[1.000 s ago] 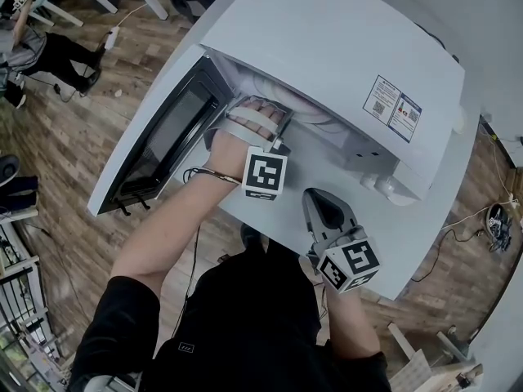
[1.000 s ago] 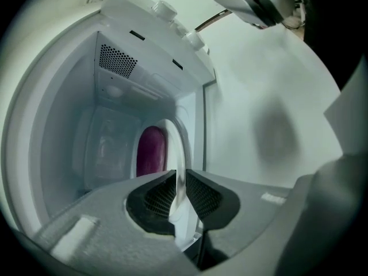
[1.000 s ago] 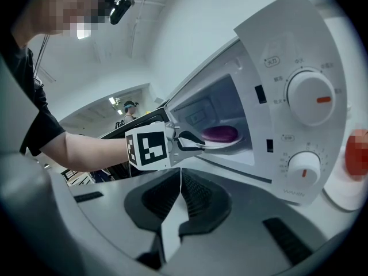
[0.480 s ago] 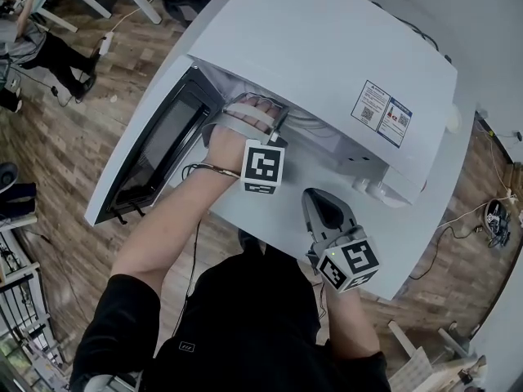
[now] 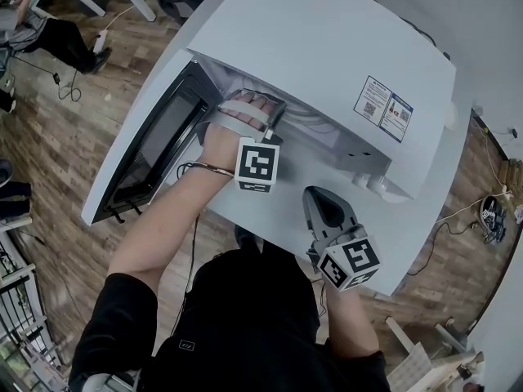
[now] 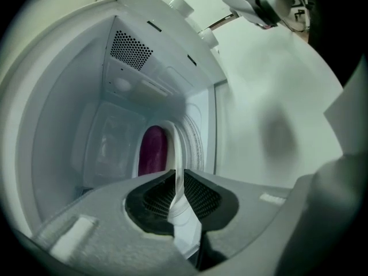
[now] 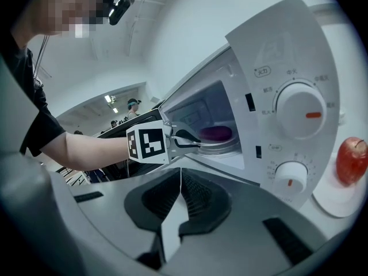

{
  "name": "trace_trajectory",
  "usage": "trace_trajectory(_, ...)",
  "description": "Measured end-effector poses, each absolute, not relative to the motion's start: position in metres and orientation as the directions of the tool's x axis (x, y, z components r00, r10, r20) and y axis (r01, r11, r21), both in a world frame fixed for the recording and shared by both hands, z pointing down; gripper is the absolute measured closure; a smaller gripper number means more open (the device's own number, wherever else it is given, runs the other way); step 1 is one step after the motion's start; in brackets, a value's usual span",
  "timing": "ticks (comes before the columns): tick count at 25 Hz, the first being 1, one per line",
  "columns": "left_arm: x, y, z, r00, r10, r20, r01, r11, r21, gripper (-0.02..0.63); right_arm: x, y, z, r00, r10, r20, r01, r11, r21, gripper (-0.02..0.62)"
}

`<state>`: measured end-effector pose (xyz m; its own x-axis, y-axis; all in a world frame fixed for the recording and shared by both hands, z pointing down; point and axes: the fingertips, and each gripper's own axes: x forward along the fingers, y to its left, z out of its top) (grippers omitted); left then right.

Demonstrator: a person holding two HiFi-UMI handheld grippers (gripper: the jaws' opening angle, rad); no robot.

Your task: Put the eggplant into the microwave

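The microwave stands on the white table at 12 o'clock in the head view. Its door is swung open toward 9 o'clock. The eggplant is already inside the chamber, where it lies on the white plate.

The left gripper reaches into the opening, and its jaws have just been closing. The rim of the white plate stands between the pads and they press on it, so this tool is grasping the plate by its near edge. In the right gripper view this grip is seen at 12 o'clock from the jaws, with the purple eggplant at 1 o'clock just behind it.

The right gripper is outside the microwave, over the table at 5 o'clock in the head view, well apart from the opening. Its jaws are clenched together and nothing is between them.

In the right gripper view the control panel carries two dials. At 3 o'clock, beside the panel, a red apple sits on a small white dish.
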<state>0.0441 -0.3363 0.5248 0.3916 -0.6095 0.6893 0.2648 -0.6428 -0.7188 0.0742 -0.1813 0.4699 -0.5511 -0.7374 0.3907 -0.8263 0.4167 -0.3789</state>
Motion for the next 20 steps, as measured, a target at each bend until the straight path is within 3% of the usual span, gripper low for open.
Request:
trace_trajectory(12, 0.012, -0.27, 0.484, 0.469, -0.579, 0.667, 0.093, -0.719, -0.689, 0.572, 0.049, -0.14, 0.425, -0.533, -0.758, 0.375, -0.841, 0.43, -0.327, 0.578)
trace_trajectory(20, -0.012, -0.214, 0.455, 0.498, -0.587, 0.638, 0.058, -0.712, -0.7, 0.594, 0.031, -0.099, 0.395, -0.528, -0.764, 0.37, -0.847, 0.447, -0.287, 0.578)
